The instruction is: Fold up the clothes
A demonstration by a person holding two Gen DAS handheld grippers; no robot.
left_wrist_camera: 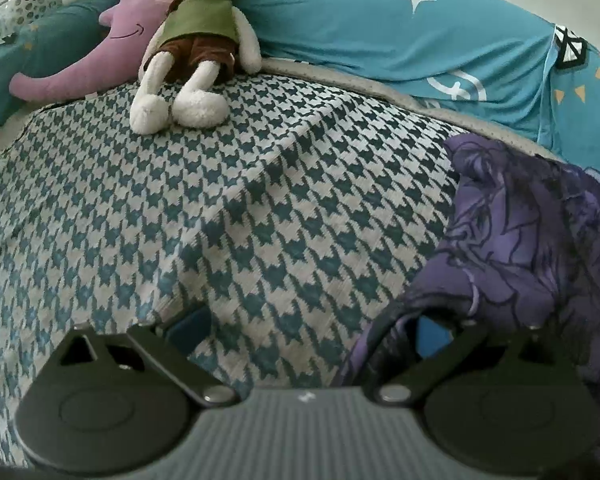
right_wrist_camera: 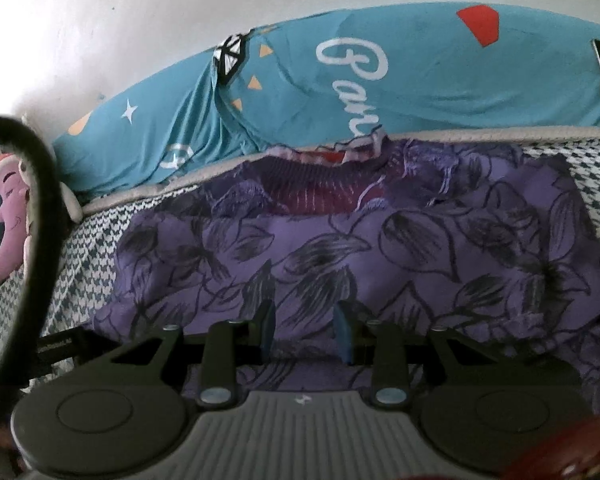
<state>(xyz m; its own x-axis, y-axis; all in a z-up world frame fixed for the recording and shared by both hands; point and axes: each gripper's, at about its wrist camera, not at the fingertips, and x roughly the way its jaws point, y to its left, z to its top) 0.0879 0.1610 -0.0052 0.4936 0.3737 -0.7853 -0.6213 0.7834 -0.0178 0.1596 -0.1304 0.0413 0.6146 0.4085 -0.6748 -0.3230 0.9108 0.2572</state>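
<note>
A purple garment with a dark flower print (right_wrist_camera: 340, 240) lies spread on the bed, its ribbed red-purple neckline (right_wrist_camera: 320, 196) toward the far side. In the left wrist view the same garment (left_wrist_camera: 532, 232) is bunched at the right. My left gripper (left_wrist_camera: 312, 332) is open wide over the houndstooth bedcover (left_wrist_camera: 220, 200); its right fingertip (left_wrist_camera: 434, 336) touches the garment's left edge. My right gripper (right_wrist_camera: 305, 334) is open low over the garment's near part, with purple cloth showing between its blue pads (right_wrist_camera: 344, 336). Nothing is pinched in either one.
A white plush bear (left_wrist_camera: 196, 40) and a purple plush moon (left_wrist_camera: 112, 36) lie at the bed's far left, with a white perforated basket (left_wrist_camera: 24, 4) behind. A teal printed quilt (right_wrist_camera: 420, 76) runs along the wall. A black cable (right_wrist_camera: 40, 208) crosses the right view's left side.
</note>
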